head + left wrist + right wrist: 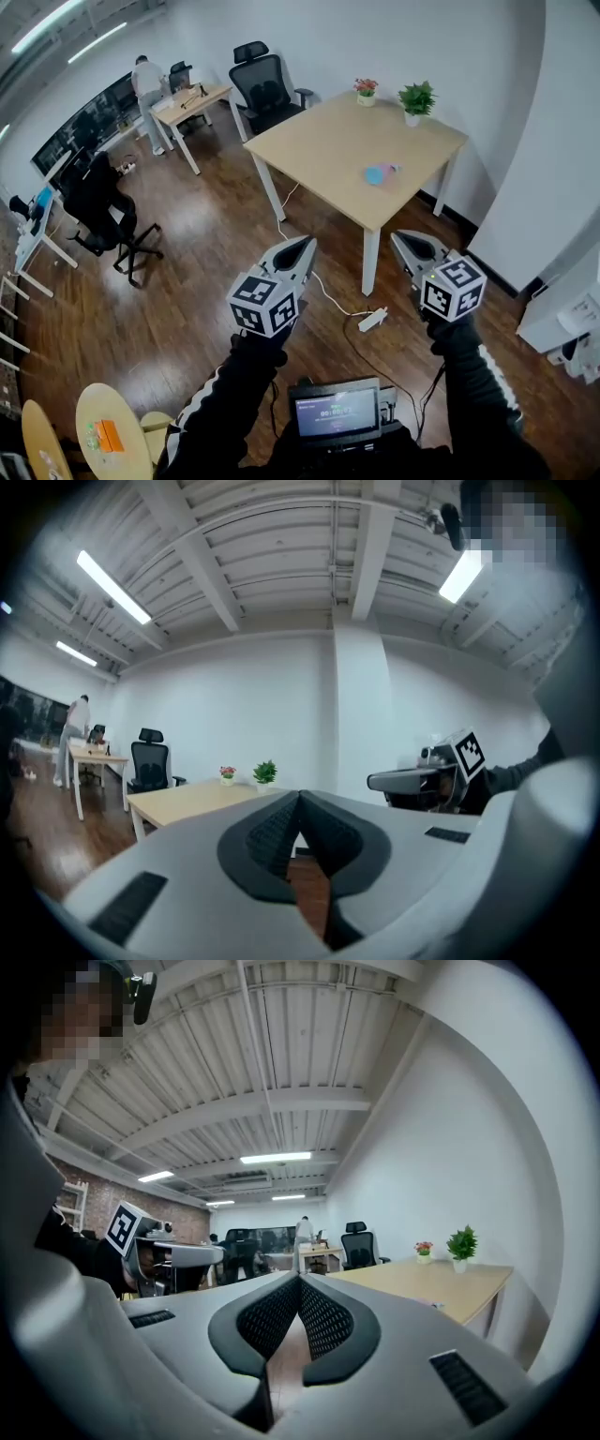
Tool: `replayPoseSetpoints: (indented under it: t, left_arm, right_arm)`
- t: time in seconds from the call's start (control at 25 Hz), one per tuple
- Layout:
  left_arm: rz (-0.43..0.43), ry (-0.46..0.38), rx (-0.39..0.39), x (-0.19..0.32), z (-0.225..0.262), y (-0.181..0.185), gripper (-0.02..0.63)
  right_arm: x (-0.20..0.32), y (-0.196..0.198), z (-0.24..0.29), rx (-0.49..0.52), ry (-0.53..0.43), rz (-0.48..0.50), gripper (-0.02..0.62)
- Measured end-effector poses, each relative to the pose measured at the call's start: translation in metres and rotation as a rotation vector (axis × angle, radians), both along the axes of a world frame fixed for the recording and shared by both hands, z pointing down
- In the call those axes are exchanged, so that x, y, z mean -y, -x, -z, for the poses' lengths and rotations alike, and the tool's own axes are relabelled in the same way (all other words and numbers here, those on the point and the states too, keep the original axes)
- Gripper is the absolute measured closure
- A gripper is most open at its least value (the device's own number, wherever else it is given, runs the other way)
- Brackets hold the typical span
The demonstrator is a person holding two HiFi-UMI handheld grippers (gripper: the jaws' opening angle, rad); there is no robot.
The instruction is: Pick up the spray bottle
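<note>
A small light-blue spray bottle (379, 173) with a pink part lies on the light wooden table (319, 141), toward its near right side. Both grippers are held level in front of the table, short of its near corner and well apart from the bottle. My left gripper (302, 246) has its jaws closed tip to tip with nothing between them, as the left gripper view (298, 799) shows. My right gripper (403, 239) is likewise shut and empty (298, 1283). Each gripper shows in the other's view, the right one (412, 780) and the left one (187, 1253).
Two potted plants (416, 99) (366, 90) stand at the table's far edge. A black office chair (266, 86) is behind it, another (105, 211) at the left. A power strip (372, 321) and cable lie on the wooden floor. A person (147, 82) stands at a far desk.
</note>
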State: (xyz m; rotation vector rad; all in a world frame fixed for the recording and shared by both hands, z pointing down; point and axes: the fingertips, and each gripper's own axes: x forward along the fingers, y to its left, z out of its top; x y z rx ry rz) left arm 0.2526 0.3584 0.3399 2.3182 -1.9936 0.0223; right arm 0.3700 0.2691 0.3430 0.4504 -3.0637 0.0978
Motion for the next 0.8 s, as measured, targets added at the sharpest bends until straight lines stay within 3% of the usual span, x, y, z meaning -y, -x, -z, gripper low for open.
replayPoseSetpoints:
  t: [0.08,0.24,0.4,0.56,0.8]
  left_arm:
    - [-0.016,0.004,0.018,0.044,-0.008,0.063,0.606]
    - [-0.074,0.027,-0.029,0.125,-0.019,0.2,0.606]
    - [-0.166,0.028,-0.042,0.21,-0.014,0.304,0.606]
    - [-0.274,0.076,-0.075,0.313,-0.026,0.345,0.606]
    - [-0.371,0.126,-0.102,0.481,-0.028,0.383,0.606]
  right_arm:
    - [0.045,0.057,-0.008,-0.014,0.006,-0.039,0.594]
    - [0.121,0.171,-0.018,-0.033,0.03,-0.149,0.594]
    - [0.19,0.263,-0.014,-0.033,0.041,-0.24,0.594]
    - [0.271,0.312,-0.021,-0.048,0.052,-0.313,0.594]
    - [0.42,0.352,-0.042,-0.048,0.099,-0.417,0.594]
